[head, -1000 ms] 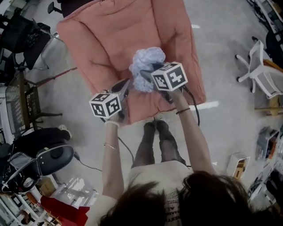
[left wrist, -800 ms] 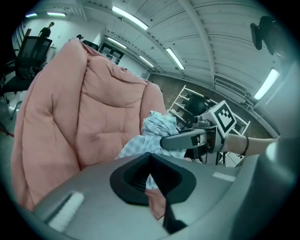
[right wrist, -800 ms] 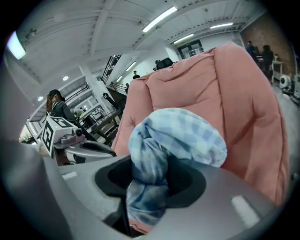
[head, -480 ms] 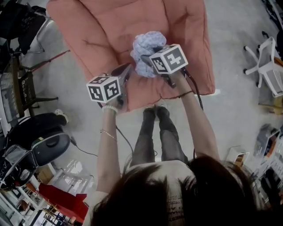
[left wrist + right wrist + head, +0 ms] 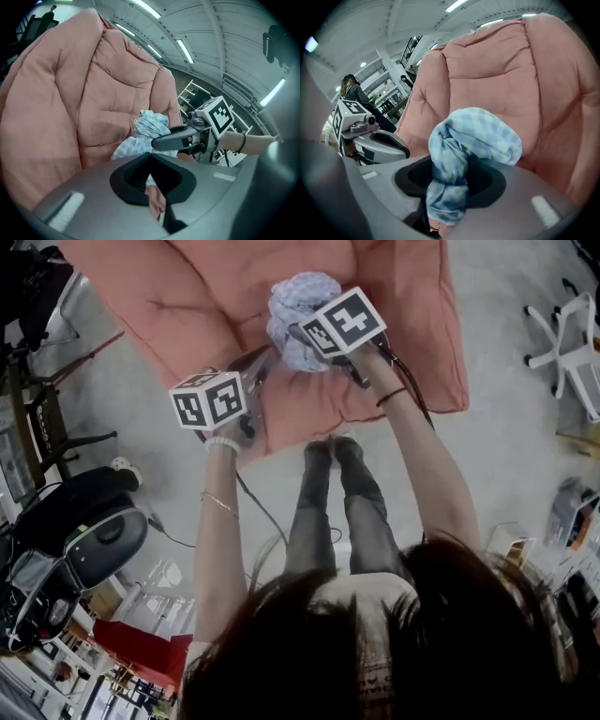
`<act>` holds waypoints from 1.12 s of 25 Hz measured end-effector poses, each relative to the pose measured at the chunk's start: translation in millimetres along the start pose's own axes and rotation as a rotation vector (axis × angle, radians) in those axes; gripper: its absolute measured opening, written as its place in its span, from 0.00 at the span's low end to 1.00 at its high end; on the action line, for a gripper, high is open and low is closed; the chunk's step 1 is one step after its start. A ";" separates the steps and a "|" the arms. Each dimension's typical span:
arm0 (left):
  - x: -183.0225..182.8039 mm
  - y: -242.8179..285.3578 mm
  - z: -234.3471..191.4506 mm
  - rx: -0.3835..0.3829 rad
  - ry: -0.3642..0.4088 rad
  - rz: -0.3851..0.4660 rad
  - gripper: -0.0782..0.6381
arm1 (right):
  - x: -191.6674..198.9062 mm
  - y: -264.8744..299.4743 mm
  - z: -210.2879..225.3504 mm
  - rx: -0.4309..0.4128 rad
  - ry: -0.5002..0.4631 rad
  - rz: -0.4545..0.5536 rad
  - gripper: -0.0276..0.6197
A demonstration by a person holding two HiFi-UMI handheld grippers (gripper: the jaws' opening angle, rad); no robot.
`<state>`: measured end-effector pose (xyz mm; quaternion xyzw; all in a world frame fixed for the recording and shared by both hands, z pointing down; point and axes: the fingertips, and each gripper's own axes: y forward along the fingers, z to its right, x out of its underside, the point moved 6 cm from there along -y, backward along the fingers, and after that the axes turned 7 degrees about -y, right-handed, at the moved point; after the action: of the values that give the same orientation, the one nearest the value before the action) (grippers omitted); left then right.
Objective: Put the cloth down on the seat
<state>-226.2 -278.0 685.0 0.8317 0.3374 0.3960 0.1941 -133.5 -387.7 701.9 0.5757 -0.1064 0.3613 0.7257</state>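
A crumpled blue checked cloth (image 5: 298, 310) hangs over the pink padded seat (image 5: 187, 296) in the head view. My right gripper (image 5: 302, 336) is shut on it, its fingertips buried in the folds. In the right gripper view the cloth (image 5: 473, 140) bulges out of the jaws (image 5: 445, 206) in front of the seat's cushion (image 5: 497, 65). My left gripper (image 5: 258, 362) hovers just to the cloth's left, jaws together and holding nothing. In the left gripper view, the cloth (image 5: 147, 129) and the right gripper (image 5: 161, 143) show beyond my left gripper (image 5: 157, 206), against the seat (image 5: 70, 103).
The person's legs (image 5: 328, 502) stand at the seat's front edge. Black chairs (image 5: 37, 296) and a black bag (image 5: 84, 540) crowd the left. A white office chair (image 5: 572, 334) stands at the right. A cable (image 5: 253, 521) trails on the grey floor.
Both grippers have moved forward, further over the seat, with the cloth still in the right one. The view has shifted along with them.
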 end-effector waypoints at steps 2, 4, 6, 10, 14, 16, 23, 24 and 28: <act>4.3 3.0 -1.4 0.005 0.001 -0.012 0.11 | 5.0 4.0 3.8 -0.001 0.011 -0.017 0.33; 9.2 5.5 -3.2 0.012 -0.004 -0.022 0.11 | 9.8 7.6 7.4 -0.007 0.041 -0.025 0.33; 14.2 7.9 -6.3 0.007 -0.008 -0.038 0.11 | 13.7 11.5 10.0 -0.011 0.063 -0.036 0.33; 22.2 11.8 -11.3 0.000 -0.012 -0.067 0.11 | 21.1 20.6 12.0 -0.005 0.064 -0.069 0.33; 29.3 13.2 -12.2 0.005 -0.036 -0.063 0.11 | 30.5 28.9 13.3 0.013 0.059 -0.099 0.34; 31.5 12.7 -14.1 0.004 -0.042 -0.060 0.11 | 33.0 33.3 13.4 0.017 0.068 -0.103 0.34; 37.0 11.3 -15.1 0.006 -0.058 -0.068 0.11 | 33.9 37.5 14.2 0.035 0.085 -0.047 0.42; 37.4 10.1 -15.4 0.006 -0.063 -0.067 0.11 | 32.3 37.8 13.0 0.038 0.084 -0.026 0.44; 39.6 6.2 -17.0 0.003 -0.077 -0.062 0.11 | 35.5 42.3 7.6 0.025 0.073 -0.040 0.44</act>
<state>-219.0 -253.0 720.0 0.8358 0.3559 0.3570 0.2177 -133.4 -377.1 756.6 0.5730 -0.0638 0.3690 0.7290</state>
